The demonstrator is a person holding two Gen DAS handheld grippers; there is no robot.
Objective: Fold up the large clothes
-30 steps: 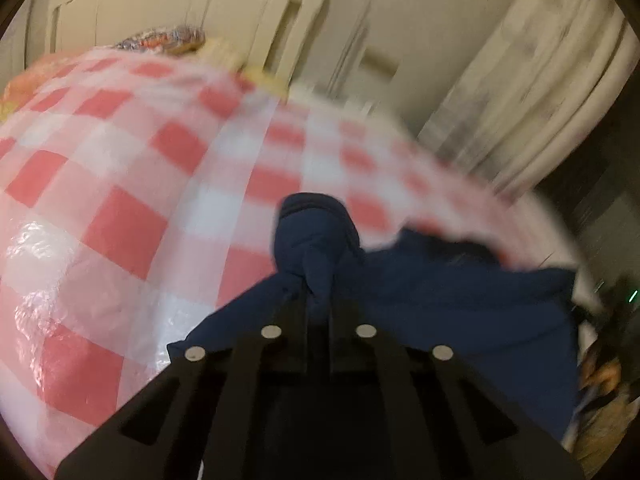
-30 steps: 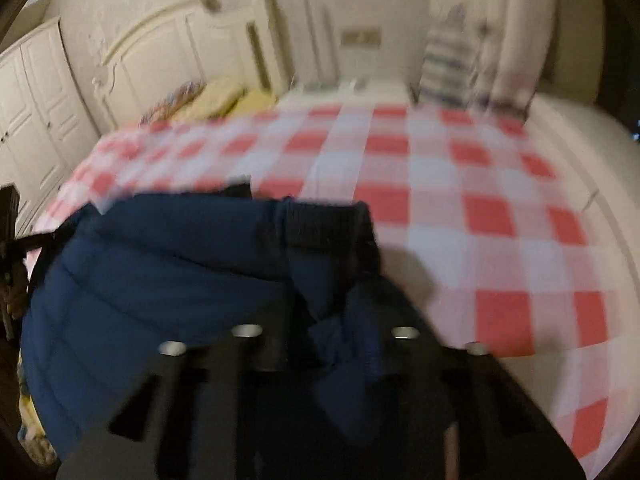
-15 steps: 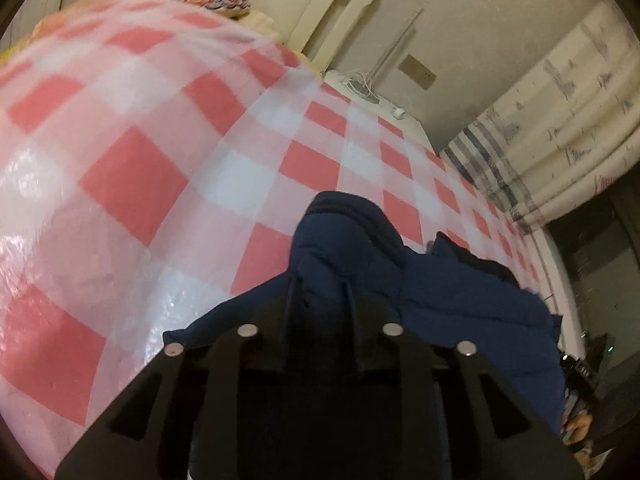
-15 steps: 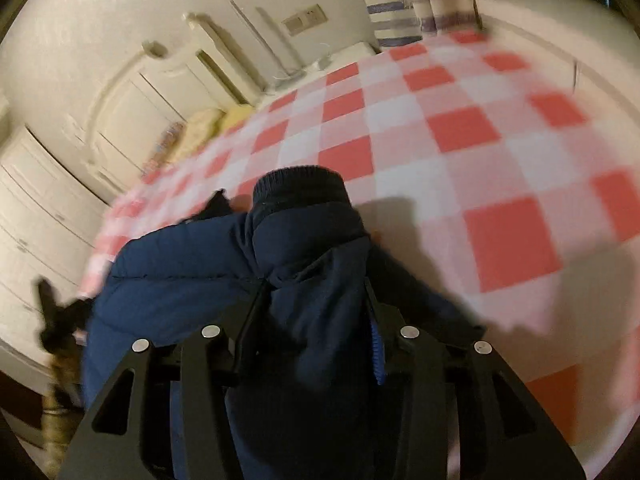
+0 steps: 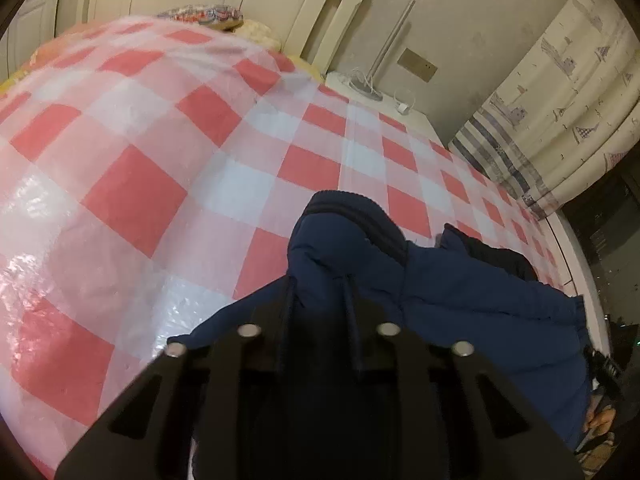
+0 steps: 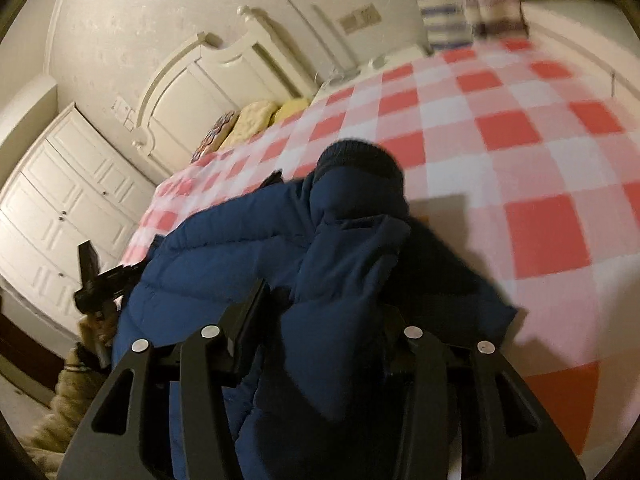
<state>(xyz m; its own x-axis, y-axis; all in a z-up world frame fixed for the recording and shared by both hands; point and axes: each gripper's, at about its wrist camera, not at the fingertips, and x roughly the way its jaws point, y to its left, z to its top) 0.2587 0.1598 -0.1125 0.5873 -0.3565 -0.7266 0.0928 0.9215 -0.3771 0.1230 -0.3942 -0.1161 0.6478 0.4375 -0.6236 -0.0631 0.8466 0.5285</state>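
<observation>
A dark navy padded jacket (image 5: 480, 292) lies across the near edge of a bed under a red-and-white check cover (image 5: 132, 200). One sleeve, with its ribbed cuff (image 5: 348, 208) pointing away from me, runs up between the fingers of my left gripper (image 5: 318, 284), whose jaws are closing on it. In the right wrist view the jacket's body (image 6: 224, 248) lies to the left. The other sleeve, with its dark cuff (image 6: 356, 160) on top, is bunched between the closing jaws of my right gripper (image 6: 324, 300). Both sleeves rest low on the cover.
A cream headboard (image 6: 208, 80) and pillows (image 6: 256, 116) stand at the far end of the bed. A white wardrobe (image 6: 60, 200) is on the left, a patterned curtain (image 5: 560, 92) on the right. A small nightstand with cables (image 5: 372, 88) sits by the wall.
Both grippers sank a little toward the bed with the sleeves. Their fingers now stand wider around a thicker bunch of sleeve. The right gripper rolled, so the bed tilts in its view.
</observation>
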